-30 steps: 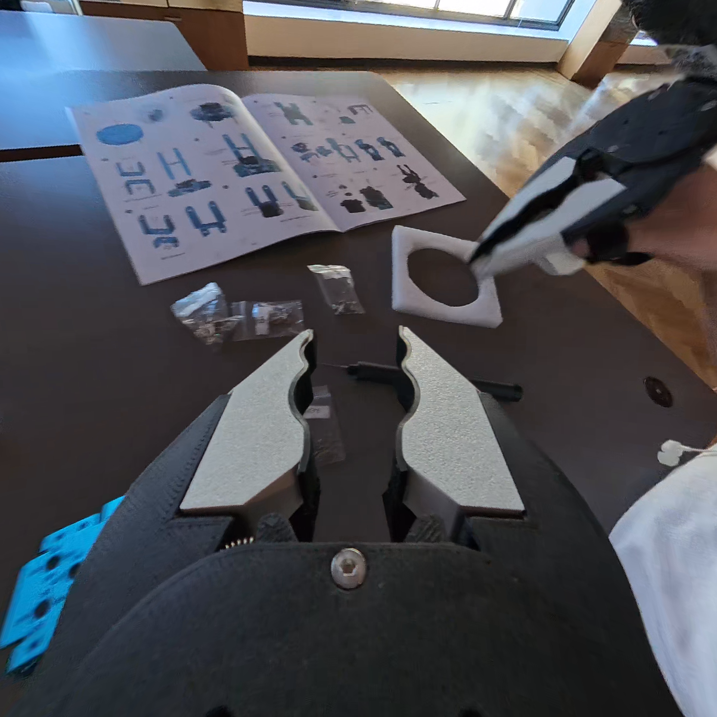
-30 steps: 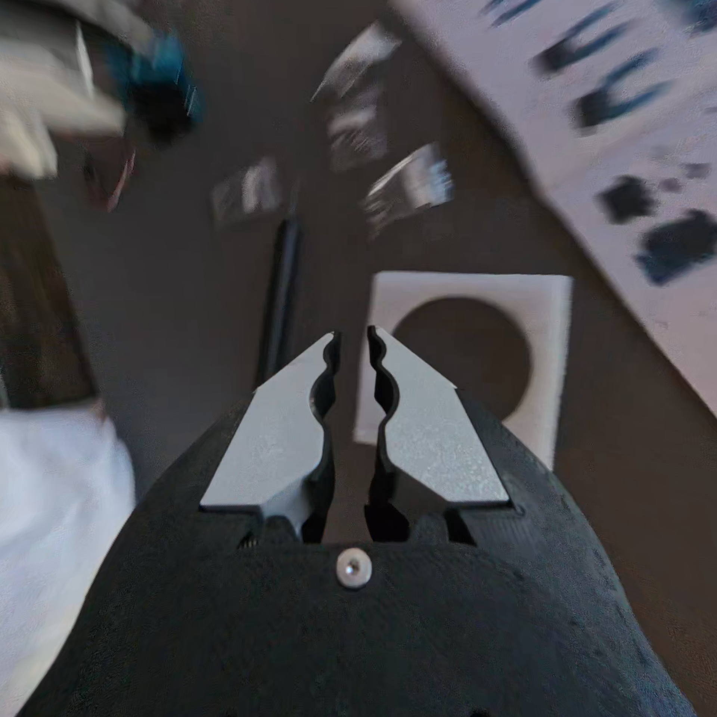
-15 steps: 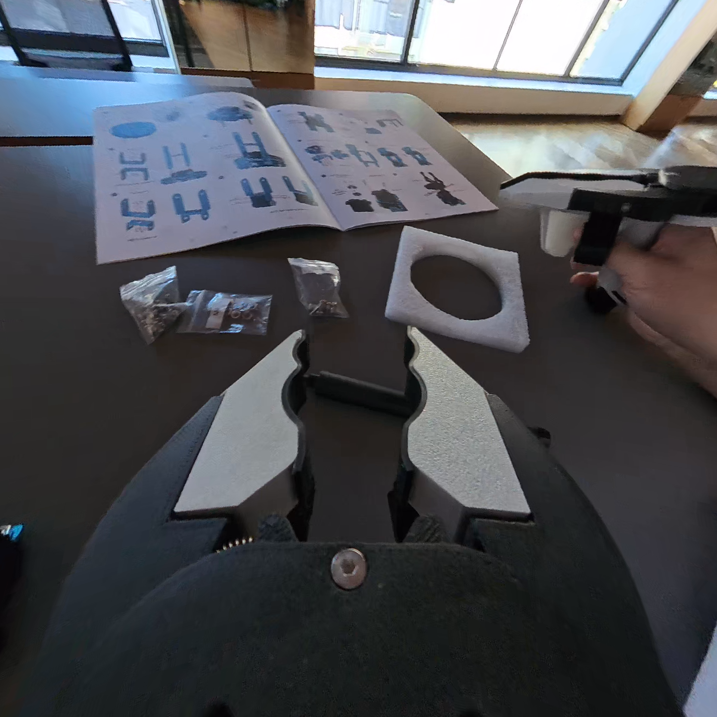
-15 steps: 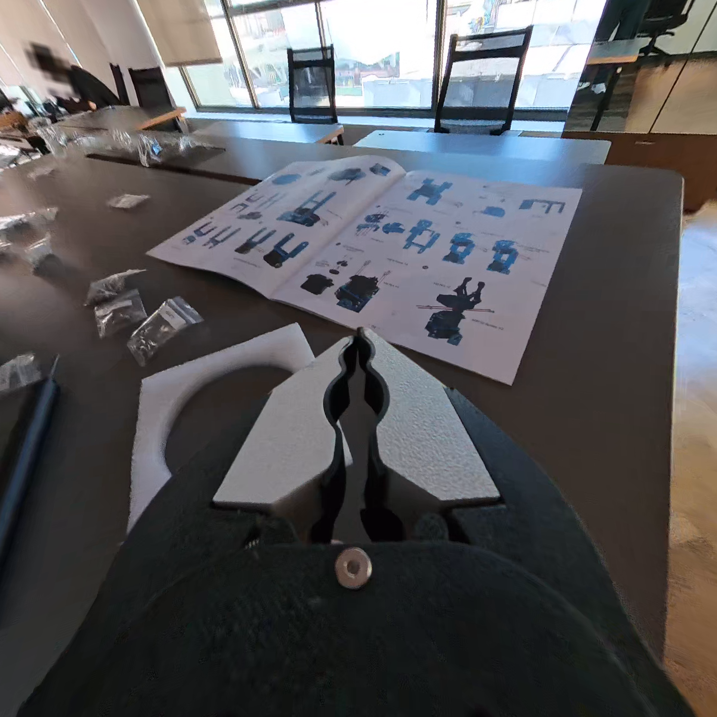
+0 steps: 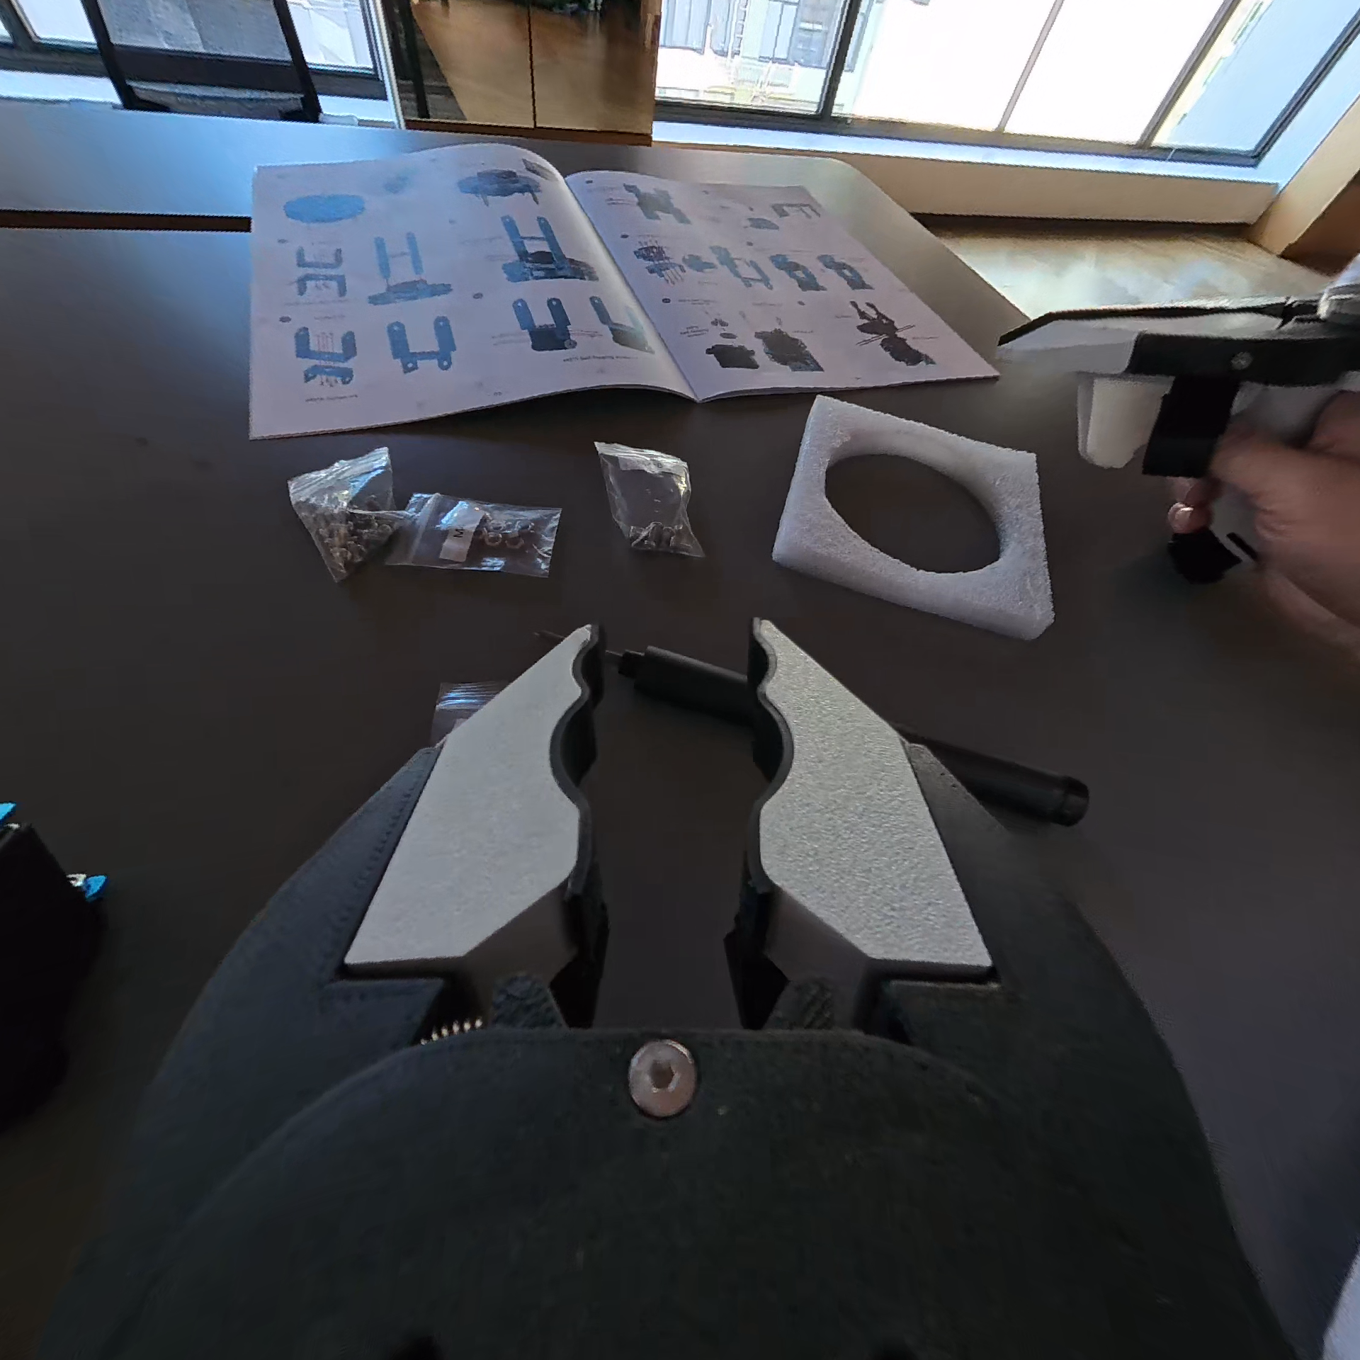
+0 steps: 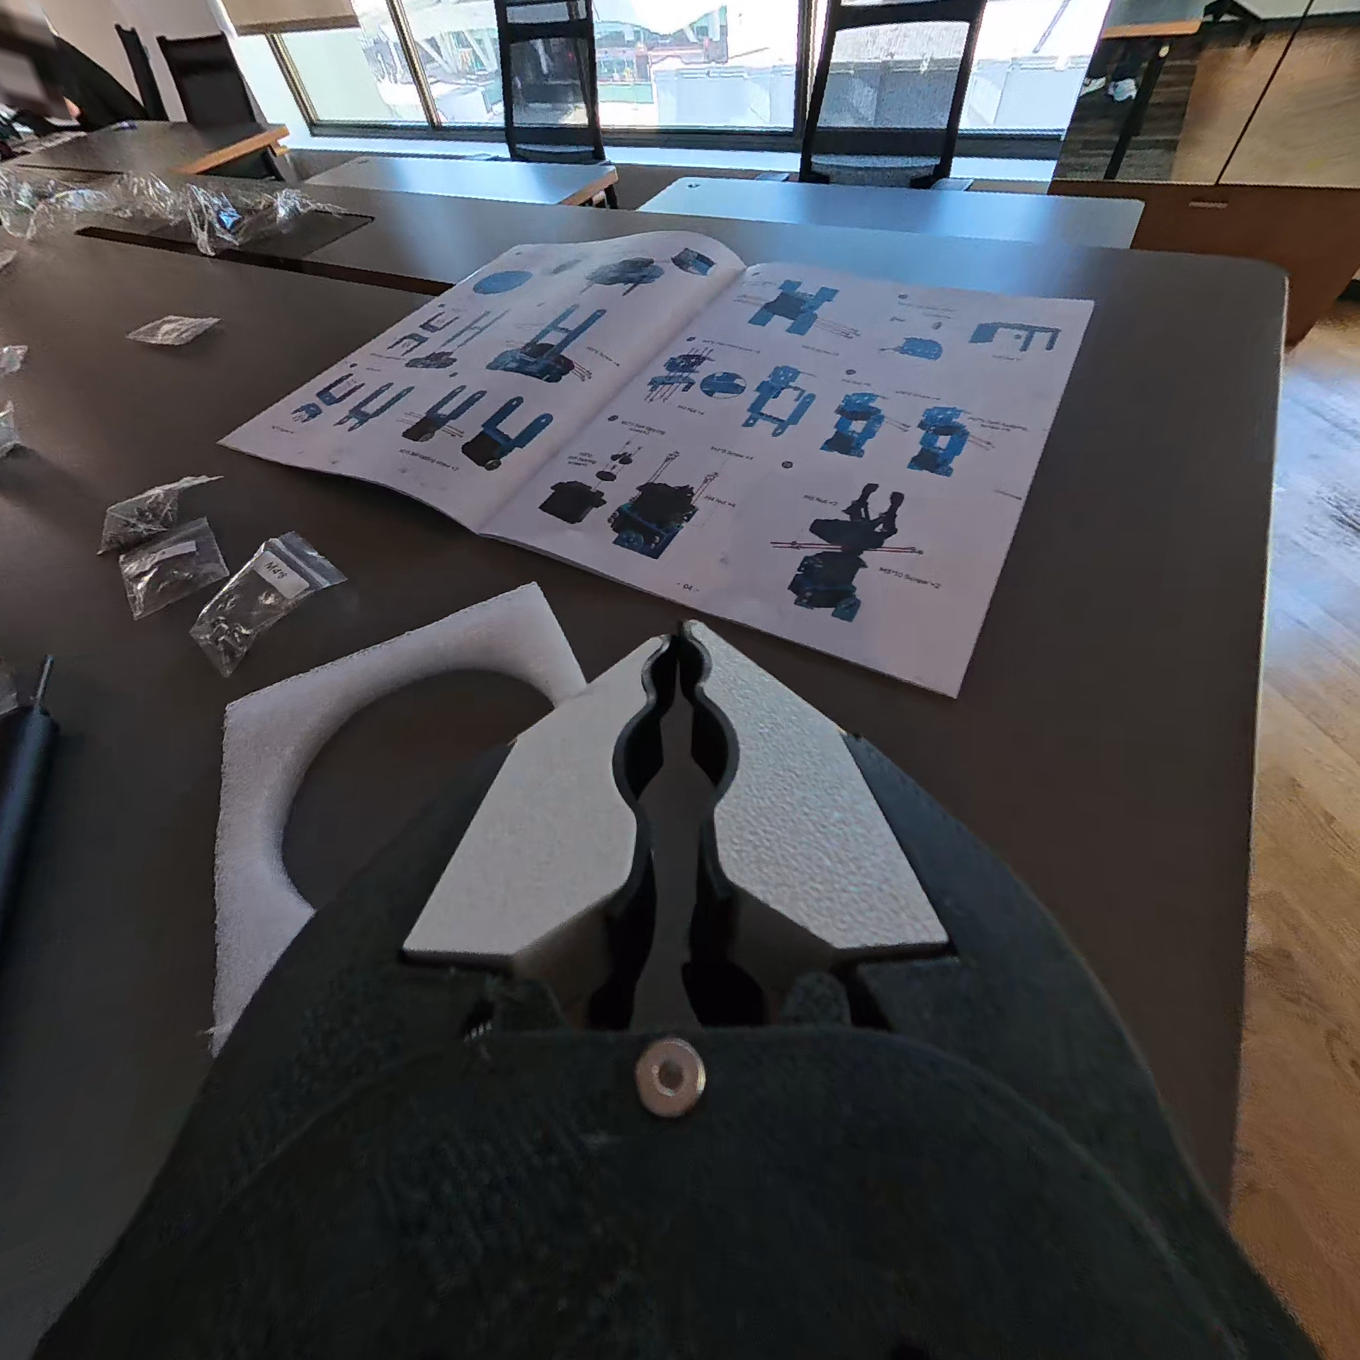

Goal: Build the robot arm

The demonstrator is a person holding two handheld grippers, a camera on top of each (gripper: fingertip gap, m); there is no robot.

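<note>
My left gripper (image 5: 673, 639) is open and empty, held above a black screwdriver (image 5: 986, 773) that lies on the dark table (image 5: 147, 662). My right gripper (image 6: 681, 634) is shut with nothing in it. It hovers at the right corner of a white foam square with a round hole (image 6: 257, 780). The foam also shows in the left wrist view (image 5: 1023, 530), with the right gripper (image 5: 1030, 340) to its right. An open instruction booklet (image 5: 515, 294) lies behind the foam and also shows in the right wrist view (image 6: 736, 441).
Small clear bags of screws (image 5: 651, 497) (image 5: 471, 541) (image 5: 342, 508) lie between the booklet and my left gripper. Blue and black parts (image 5: 44, 920) sit at the left edge. The table's right edge (image 6: 1258, 662) drops to a wooden floor. Chairs (image 6: 552, 81) stand by the windows. About 25 centimetres separates my left fingertips from my right.
The right gripper swung from pointing down at the foam to level beside it, and its fingers closed. The left wrist view tilted up a little; its gripper stays open.
</note>
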